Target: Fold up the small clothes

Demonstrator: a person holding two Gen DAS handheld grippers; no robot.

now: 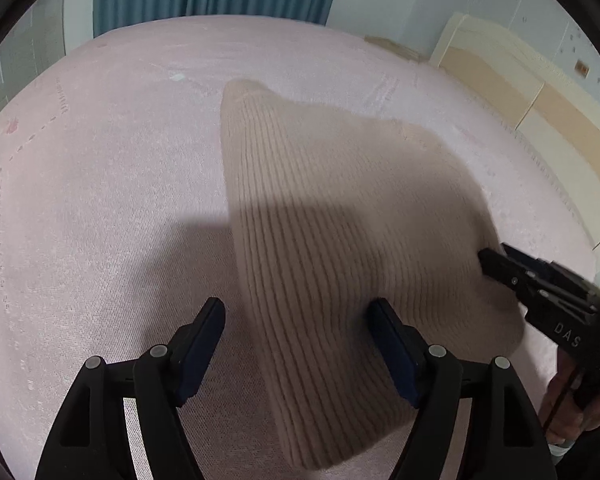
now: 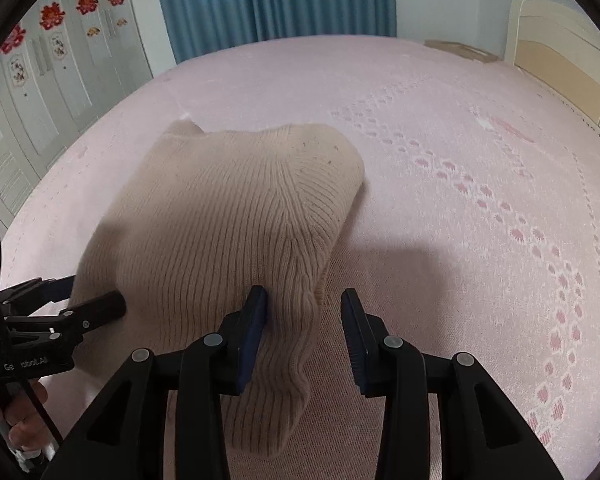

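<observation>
Both grippers, left (image 1: 296, 344) and right (image 2: 304, 332), gape wide holding nothing, so pinch the beige knit's (image 2: 228, 240) edges squarely before folding.

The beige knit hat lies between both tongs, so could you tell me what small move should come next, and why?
Probably close the right tongs on the hat: its edge lies between their open pads, and nothing grips it yet.

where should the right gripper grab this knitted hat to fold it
Grip the hat's wavy near edge, coming in low from the near side. That edge already lies between the right gripper's open jaws, its thin rim raised off the bedspread.
</observation>
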